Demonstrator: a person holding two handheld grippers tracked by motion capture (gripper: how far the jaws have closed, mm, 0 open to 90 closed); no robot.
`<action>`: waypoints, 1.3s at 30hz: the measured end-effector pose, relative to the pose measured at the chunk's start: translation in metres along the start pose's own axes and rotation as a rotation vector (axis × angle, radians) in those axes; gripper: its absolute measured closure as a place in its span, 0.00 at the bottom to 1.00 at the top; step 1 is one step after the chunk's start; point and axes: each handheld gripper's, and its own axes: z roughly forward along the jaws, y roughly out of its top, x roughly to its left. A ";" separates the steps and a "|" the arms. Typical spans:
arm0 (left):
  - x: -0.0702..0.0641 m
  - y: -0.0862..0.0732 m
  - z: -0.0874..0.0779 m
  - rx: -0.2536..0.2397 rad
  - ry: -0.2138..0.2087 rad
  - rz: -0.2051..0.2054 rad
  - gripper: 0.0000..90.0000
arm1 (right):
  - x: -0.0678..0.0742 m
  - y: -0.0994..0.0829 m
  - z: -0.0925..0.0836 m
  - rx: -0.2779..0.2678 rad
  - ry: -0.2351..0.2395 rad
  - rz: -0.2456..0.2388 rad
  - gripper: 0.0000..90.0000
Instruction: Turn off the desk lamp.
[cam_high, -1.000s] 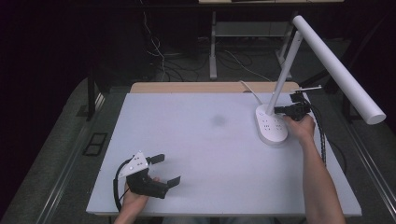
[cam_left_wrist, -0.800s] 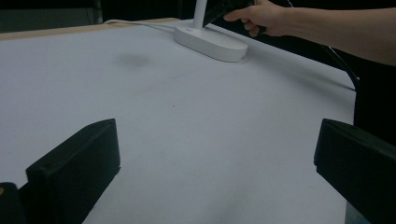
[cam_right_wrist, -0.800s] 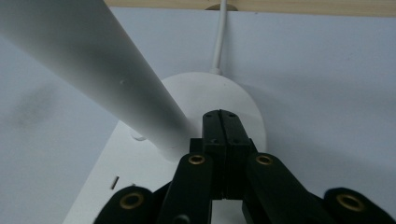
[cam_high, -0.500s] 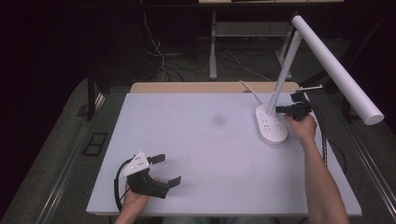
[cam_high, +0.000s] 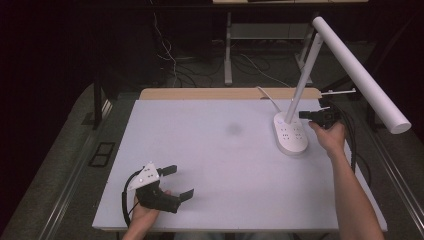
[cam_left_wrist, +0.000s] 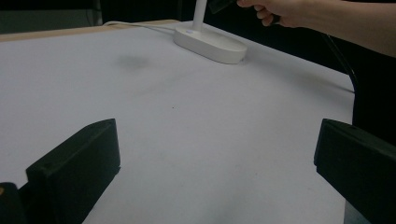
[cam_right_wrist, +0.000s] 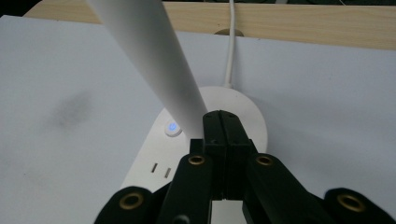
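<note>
My right gripper (cam_high: 306, 115), fingers pressed together, hovers against the desk lamp's (cam_high: 291, 137) stem; my left gripper (cam_high: 176, 181), fingers spread, rests well apart from the lamp.

You have a white desk lamp (cam_high: 292, 137) with a small blue-lit button (cam_right_wrist: 173, 127) on its base, standing on a plain white table (cam_high: 215, 165). Behind the lamp runs a pale wood edge (cam_right_wrist: 299, 23). Both grippers are black, brass rivets on yours beside the lamp.
</note>
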 end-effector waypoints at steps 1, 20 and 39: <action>0.000 0.000 0.000 0.000 0.000 -0.001 0.00 | 0.002 0.000 -0.002 0.000 0.002 0.000 1.00; 0.000 0.001 -0.001 -0.006 -0.001 0.001 0.00 | 0.025 -0.029 -0.053 -0.083 0.056 0.016 0.99; 0.000 0.001 -0.001 -0.011 -0.002 0.001 0.00 | 0.065 -0.064 -0.084 -0.147 0.186 0.001 0.56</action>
